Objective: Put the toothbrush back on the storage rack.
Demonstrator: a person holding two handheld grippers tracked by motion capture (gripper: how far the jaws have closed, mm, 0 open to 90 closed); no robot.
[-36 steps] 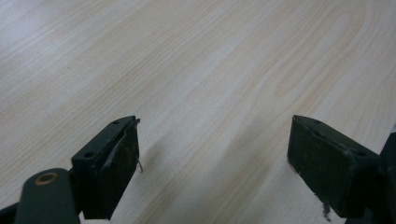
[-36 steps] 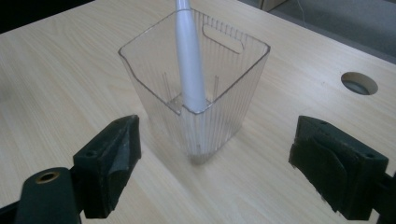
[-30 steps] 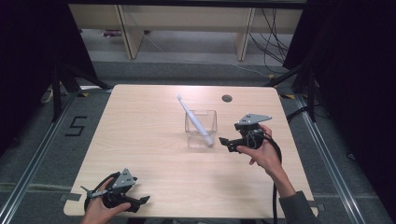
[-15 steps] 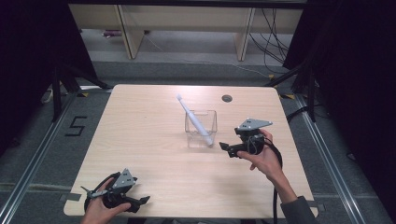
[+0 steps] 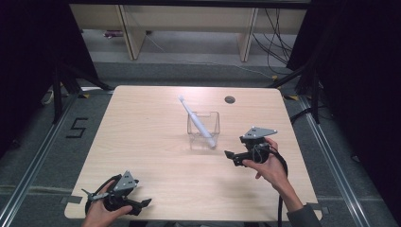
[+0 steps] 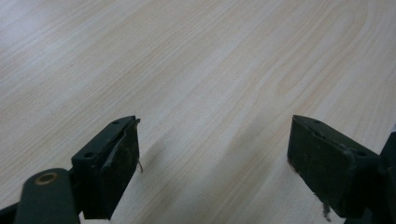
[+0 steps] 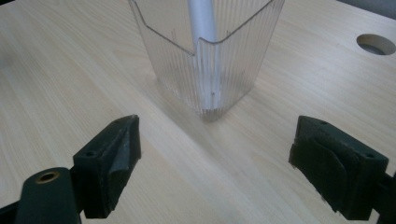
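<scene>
the left gripper [image 5: 124,198] rests at the near left corner of the table [image 5: 142,137], jaws wide apart over bare wood, well apart from the work. at mid-table stands the clear ribbed cup [image 5: 204,128], upright, with the white toothbrush [image 5: 196,121] inside it: its foot sits in the cup's near right corner and its long axis leans up and away toward the far left. the right gripper [image 5: 235,157] is the nearer one, just right of the cup and a little nearer the person, jaws spread and holding nothing, pointing left at the cup [image 7: 205,51]. nothing stands between them. a round hole [image 5: 230,100] lies farther back, out of the way.
</scene>
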